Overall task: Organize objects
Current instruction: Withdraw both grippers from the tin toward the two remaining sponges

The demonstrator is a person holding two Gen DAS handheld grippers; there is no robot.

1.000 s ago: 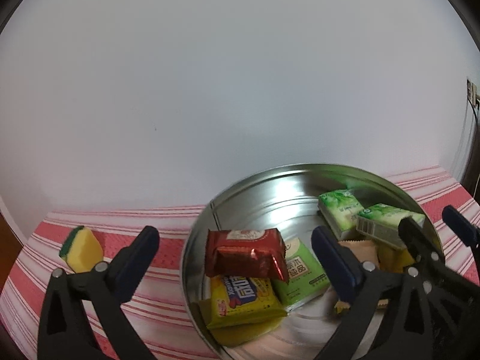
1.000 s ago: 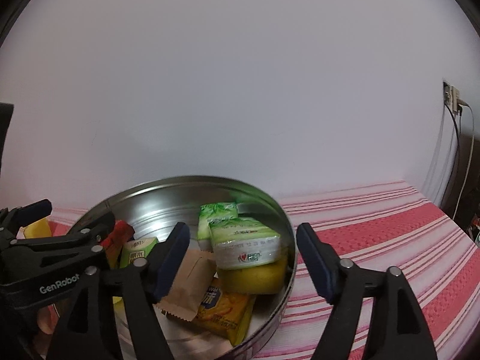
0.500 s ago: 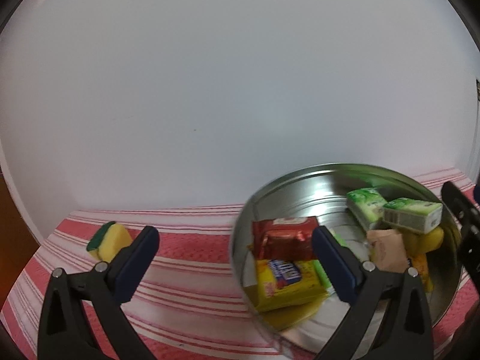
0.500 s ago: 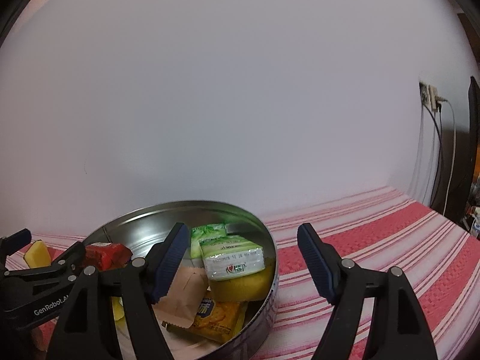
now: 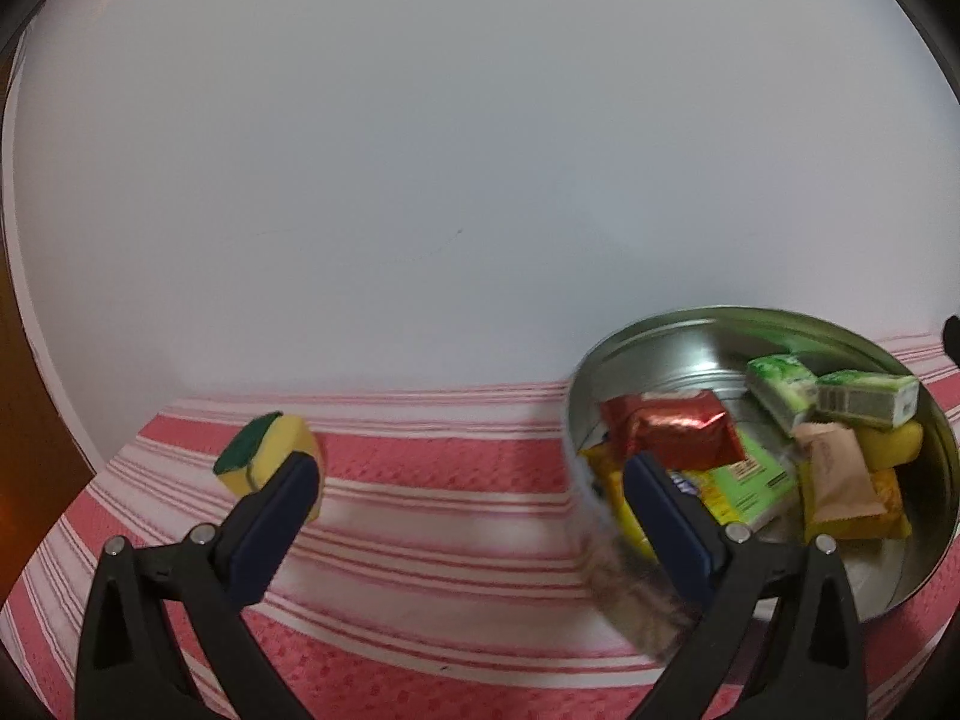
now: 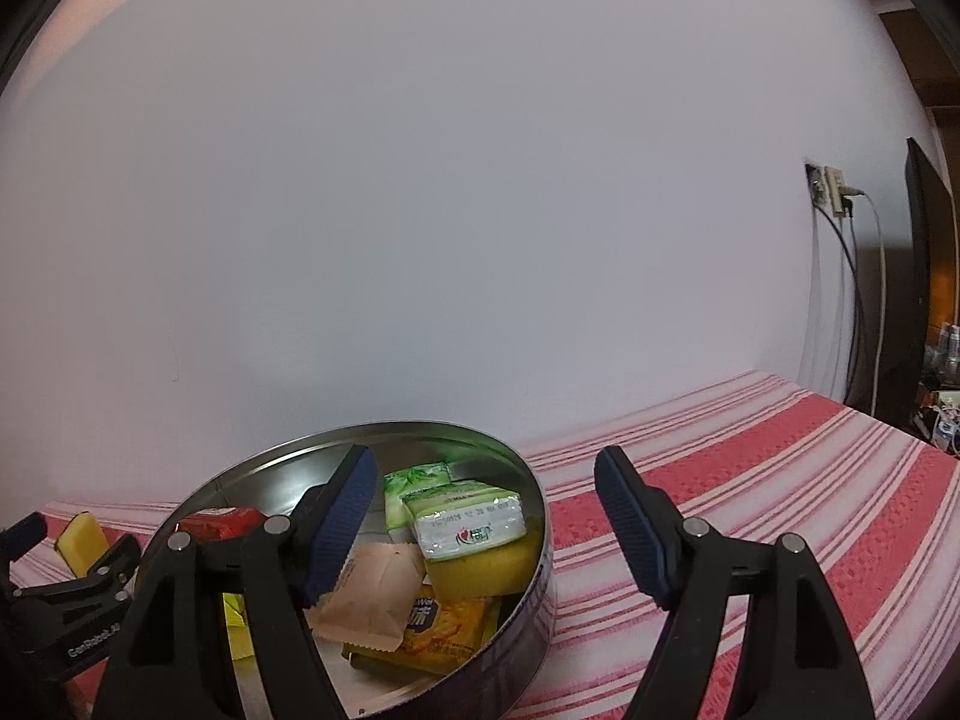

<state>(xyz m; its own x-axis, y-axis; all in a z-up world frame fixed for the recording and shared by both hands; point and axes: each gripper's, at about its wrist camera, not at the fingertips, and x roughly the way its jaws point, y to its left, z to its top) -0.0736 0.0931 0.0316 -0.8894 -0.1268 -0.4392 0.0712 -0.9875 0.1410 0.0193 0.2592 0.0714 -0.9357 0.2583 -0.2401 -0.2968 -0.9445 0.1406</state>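
A round metal tin (image 5: 630,360) (image 6: 528,612) holds several snack packets, among them a red packet (image 5: 672,429), green-white packs (image 6: 468,519) and a tan sachet (image 6: 372,594). A yellow sponge with a green pad (image 5: 267,459) lies alone on the red-striped cloth, left of the tin; it also shows in the right wrist view (image 6: 81,543). My left gripper (image 5: 468,510) is open and empty, its left finger just in front of the sponge. My right gripper (image 6: 483,516) is open and empty over the tin's right rim.
A white wall stands close behind the table. A wall socket with cables (image 6: 831,192) and a dark panel (image 6: 927,300) are at the far right. The striped cloth (image 6: 780,480) stretches right of the tin.
My left gripper has swung left, so the tin slid to the right of its view and the sponge came closer. My right gripper drew back slightly. Both stayed open.
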